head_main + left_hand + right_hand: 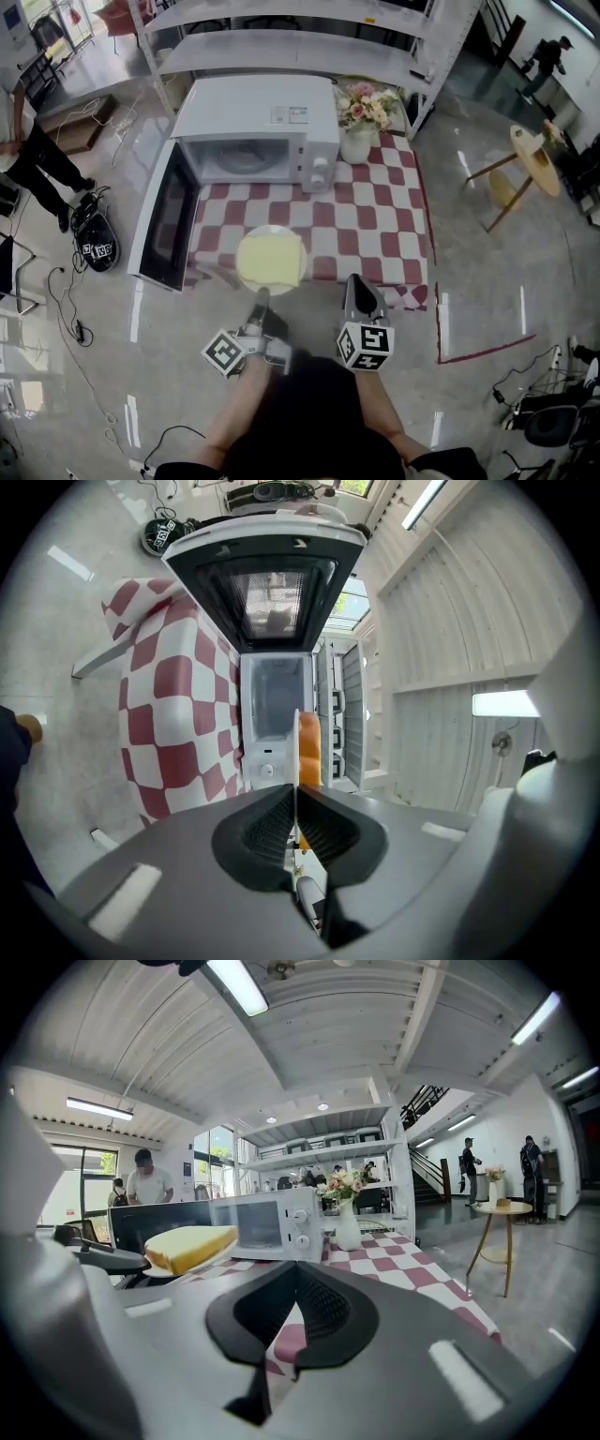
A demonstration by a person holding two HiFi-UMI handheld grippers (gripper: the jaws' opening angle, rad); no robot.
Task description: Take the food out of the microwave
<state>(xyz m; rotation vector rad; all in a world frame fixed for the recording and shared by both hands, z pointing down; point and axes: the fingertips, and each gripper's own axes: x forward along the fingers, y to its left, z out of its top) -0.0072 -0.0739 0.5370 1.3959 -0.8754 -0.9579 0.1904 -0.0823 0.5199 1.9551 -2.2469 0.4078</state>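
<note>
A white plate with a yellow slab of food hangs over the front of the checkered table. My left gripper is shut on the plate's near rim. In the left gripper view the plate stands edge-on between the pads, with the food on its right face. The white microwave stands at the table's back left, its door swung wide open and its cavity bare. My right gripper hovers at the table's front edge, shut, with nothing in it; its view shows the food to its left.
A white vase of flowers stands right of the microwave. Metal shelving rises behind the table. A small round wooden table stands at the right. Cables and a black bag lie on the floor at the left. People stand farther off.
</note>
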